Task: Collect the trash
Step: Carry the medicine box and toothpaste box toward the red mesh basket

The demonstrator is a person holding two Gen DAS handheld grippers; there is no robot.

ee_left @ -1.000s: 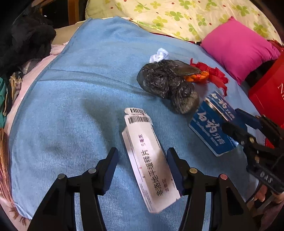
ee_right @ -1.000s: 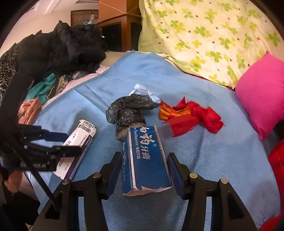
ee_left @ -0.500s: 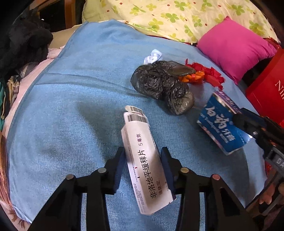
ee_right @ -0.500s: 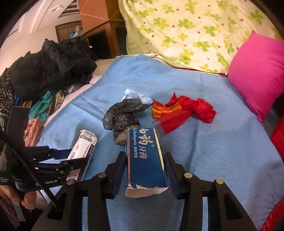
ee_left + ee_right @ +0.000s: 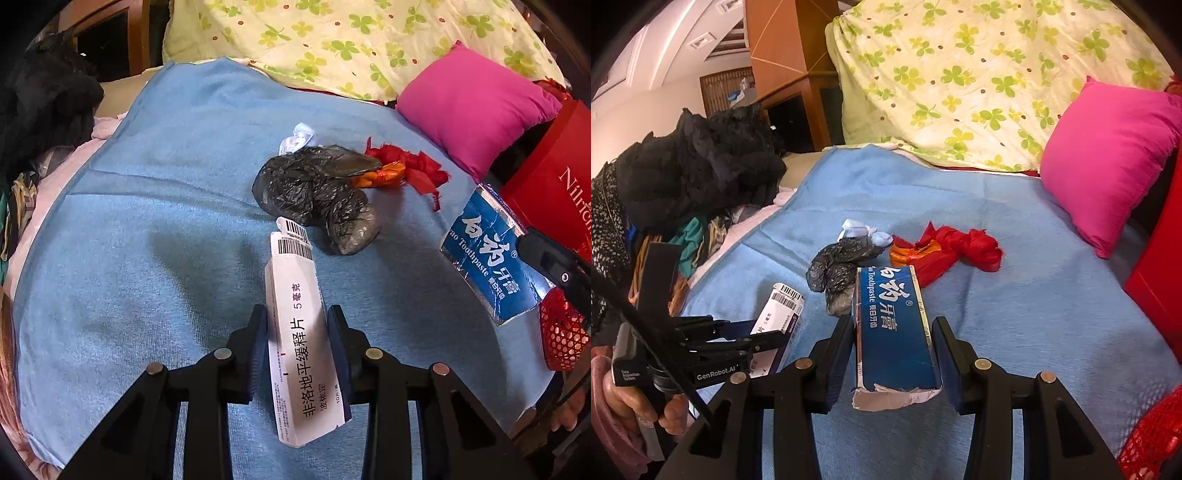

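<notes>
A white medicine box (image 5: 299,362) lies on the blue blanket (image 5: 147,229). My left gripper (image 5: 295,319) is closing on it, and both pads touch its long sides. My right gripper (image 5: 893,326) is shut on a blue toothpaste box (image 5: 894,332), held clear above the blanket; the same box (image 5: 487,254) shows at the right of the left wrist view. Further back lie a crumpled black plastic bag (image 5: 317,192), a white tissue (image 5: 297,138), an orange wrapper (image 5: 380,177) and a red plastic bag (image 5: 421,171). A hand (image 5: 624,398) holds the left gripper.
A pink pillow (image 5: 476,107) and a clover-print quilt (image 5: 351,40) lie at the head of the bed. A red box (image 5: 554,192) and a red mesh basket (image 5: 561,332) stand at the right edge. Dark clothes (image 5: 701,166) are piled on the left.
My left gripper's jaws have closed in from wide apart onto the white box. My right gripper has risen with the blue box and drawn away to the right.
</notes>
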